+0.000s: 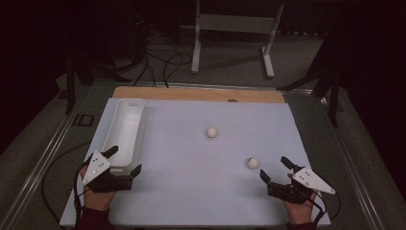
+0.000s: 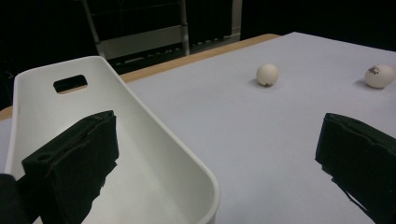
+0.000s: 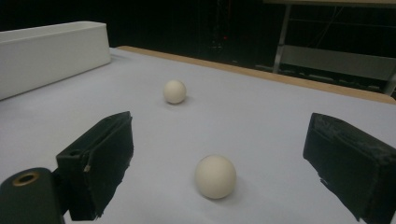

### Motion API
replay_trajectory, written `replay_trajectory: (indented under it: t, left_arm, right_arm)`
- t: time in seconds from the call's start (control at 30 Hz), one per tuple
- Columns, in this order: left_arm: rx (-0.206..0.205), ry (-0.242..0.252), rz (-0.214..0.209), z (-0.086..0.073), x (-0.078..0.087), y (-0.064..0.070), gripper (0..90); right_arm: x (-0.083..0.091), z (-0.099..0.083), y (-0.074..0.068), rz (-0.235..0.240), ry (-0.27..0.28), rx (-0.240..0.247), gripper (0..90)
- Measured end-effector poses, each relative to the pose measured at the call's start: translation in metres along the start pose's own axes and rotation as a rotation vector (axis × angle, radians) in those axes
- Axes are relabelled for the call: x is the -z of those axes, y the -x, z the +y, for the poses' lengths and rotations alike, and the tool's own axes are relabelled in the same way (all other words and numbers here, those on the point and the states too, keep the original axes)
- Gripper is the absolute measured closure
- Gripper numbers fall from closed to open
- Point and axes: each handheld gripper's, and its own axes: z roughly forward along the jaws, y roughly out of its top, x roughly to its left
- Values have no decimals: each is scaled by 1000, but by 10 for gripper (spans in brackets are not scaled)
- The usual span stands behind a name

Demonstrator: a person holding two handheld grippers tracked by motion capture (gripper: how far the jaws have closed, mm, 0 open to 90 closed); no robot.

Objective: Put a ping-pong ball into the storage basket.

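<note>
Work in hand: judging by the layout, two white balls are to be gathered into the white bin (image 1: 125,130).
Near ball (image 1: 253,163): lower right of the high view, resting on the desk (image 1: 191,191) just ahead of the right tongs (image 1: 276,169); in the right gripper view it sits low in the frame, between the two black jaws but touched by neither.
Far ball (image 1: 211,132): centre of the high view, alone on the desk, well apart from both tongs and from the bin.
Bin: left of the high view, long and narrow, lying lengthwise away from the person; what shows of its inside in the left gripper view holds nothing.
Left tongs (image 1: 125,160): lower left of the high view, jaws wide apart, holding nothing; one jaw hangs over the bin's near end, the other over bare desk just beside its rim.
Right tongs: lower right of the high view, jaws wide apart, holding nothing, aimed at the near ball.
Done so far: nothing; both balls lie on the desk and none is in the bin.
Left to do: probably close on the near ball, carry it across to the bin, then the same for the far ball.
Stage: very start, first grasp not yet made.
</note>
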Motion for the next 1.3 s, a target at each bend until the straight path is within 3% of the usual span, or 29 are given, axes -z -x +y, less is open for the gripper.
replay_trajectory:
  t: [0.5,0.87,1.3]
  left_arm:
    - [0,26,7,6,-3,3,1]
    - [45,85,-52,28,-11,8,2]
    - [-9,49,-121,55,-30,25,1]
  right_arm:
    - [3,-1,-1,-5,3,5,82]
    - [12,-4,-1,-36,6,-3,82]
    - [12,-5,-2,-35,9,-10,83]
